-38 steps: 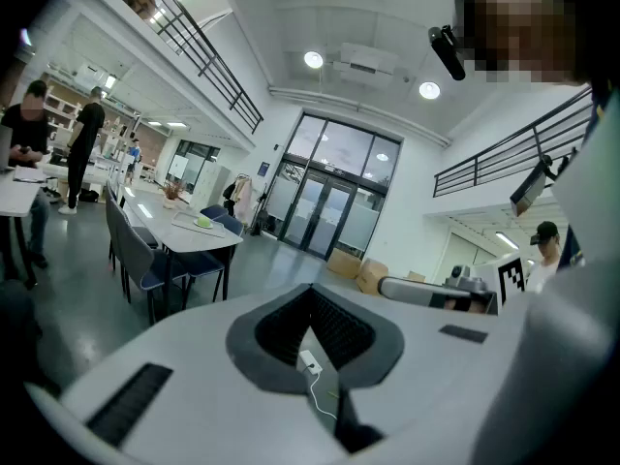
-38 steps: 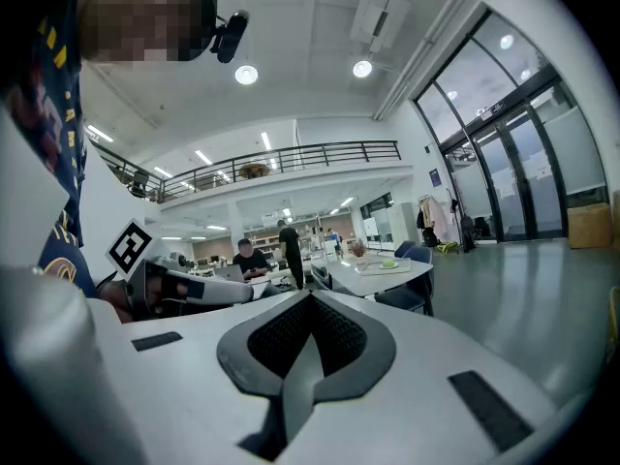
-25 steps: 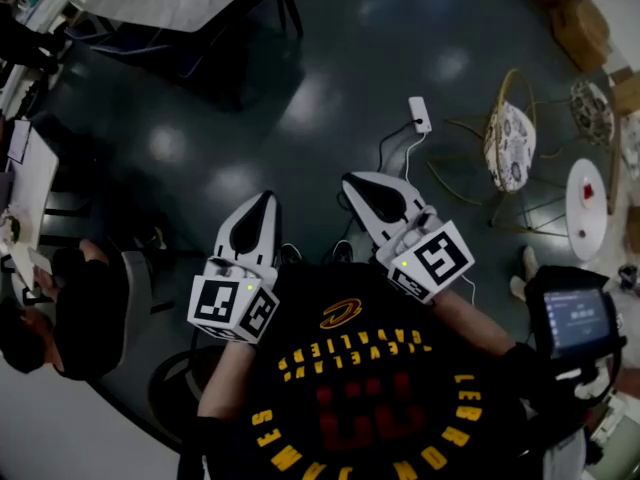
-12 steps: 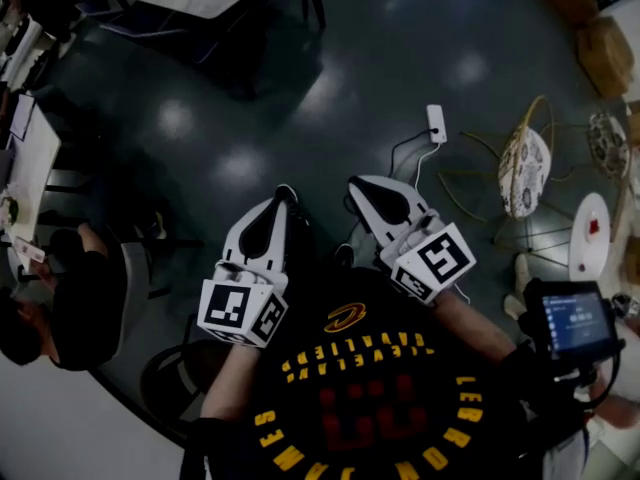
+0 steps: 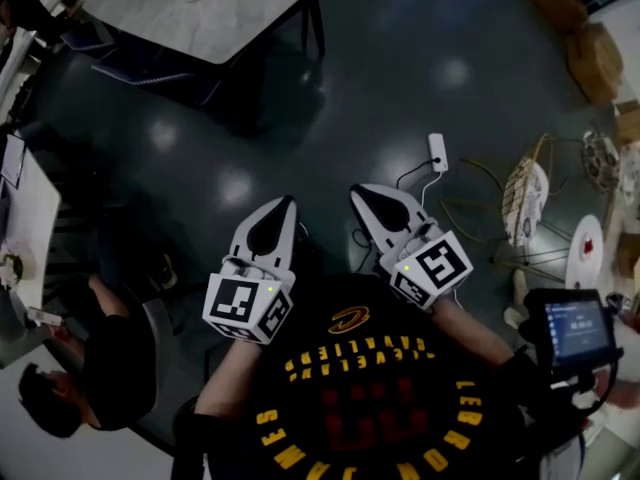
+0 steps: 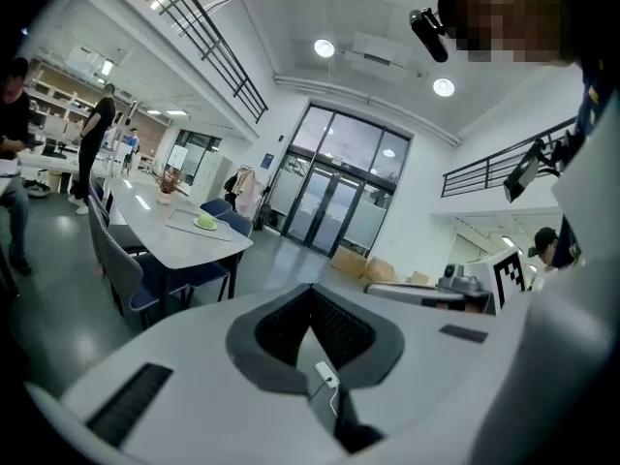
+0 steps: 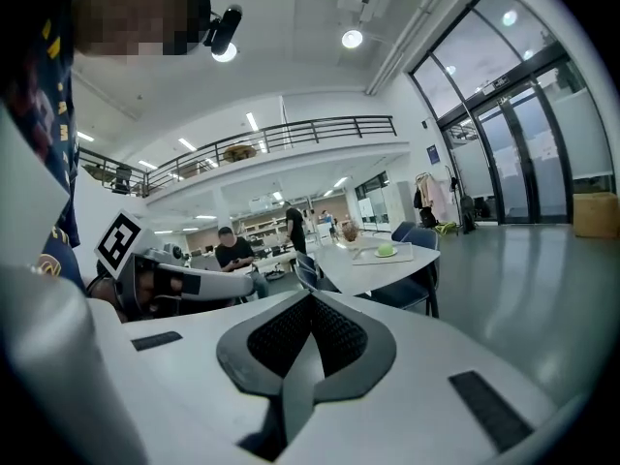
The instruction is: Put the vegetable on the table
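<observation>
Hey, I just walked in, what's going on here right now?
A person stands on the dark floor with a hand-held gripper in each hand. The left hand-held gripper and the right hand-held gripper both have their jaws together and hold nothing. The table is some way ahead, and a green item sits on a tray on it. Nothing is being handled at this moment.
</observation>
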A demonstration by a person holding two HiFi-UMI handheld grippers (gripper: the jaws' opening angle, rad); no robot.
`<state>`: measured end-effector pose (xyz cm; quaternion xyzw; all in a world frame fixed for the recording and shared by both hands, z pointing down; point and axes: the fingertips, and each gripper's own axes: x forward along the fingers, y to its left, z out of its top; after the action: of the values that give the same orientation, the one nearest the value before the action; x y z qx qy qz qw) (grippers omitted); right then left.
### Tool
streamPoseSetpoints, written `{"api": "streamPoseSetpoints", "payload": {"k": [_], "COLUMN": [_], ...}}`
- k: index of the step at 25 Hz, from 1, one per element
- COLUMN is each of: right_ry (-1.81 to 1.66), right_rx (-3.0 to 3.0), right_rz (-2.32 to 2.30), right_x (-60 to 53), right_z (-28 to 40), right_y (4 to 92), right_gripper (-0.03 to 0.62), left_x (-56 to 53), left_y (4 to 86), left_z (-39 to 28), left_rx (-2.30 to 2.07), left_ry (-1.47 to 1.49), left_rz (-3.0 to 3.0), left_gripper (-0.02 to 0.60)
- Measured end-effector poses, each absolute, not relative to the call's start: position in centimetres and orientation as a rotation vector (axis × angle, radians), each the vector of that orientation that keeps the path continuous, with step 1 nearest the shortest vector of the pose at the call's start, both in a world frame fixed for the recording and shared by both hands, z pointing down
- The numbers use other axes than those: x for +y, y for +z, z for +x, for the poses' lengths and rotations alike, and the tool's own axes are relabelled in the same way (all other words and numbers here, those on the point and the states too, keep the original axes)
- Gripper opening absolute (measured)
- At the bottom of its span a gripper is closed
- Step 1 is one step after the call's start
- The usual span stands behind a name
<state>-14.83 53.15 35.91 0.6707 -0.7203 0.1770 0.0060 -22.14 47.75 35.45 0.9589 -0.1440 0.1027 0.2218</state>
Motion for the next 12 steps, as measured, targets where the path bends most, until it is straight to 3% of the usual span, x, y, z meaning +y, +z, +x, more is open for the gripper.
{"api": "streamPoseSetpoints", "payload": {"k": [12], "right_ry": [0.584], "right_rx": [-2.166], "right_rz": [2.184], "right_x": [42.6], "right_z": [-11.2], "right_y": [35.9], "right_gripper": [0.006], "left_x": [36.2], "left_y": [36.5], "left_z": [-19.7], "left_rx": [-0.351], "left_ry": [0.292], "left_rz": [2.601], "left_gripper": [0.002]}}
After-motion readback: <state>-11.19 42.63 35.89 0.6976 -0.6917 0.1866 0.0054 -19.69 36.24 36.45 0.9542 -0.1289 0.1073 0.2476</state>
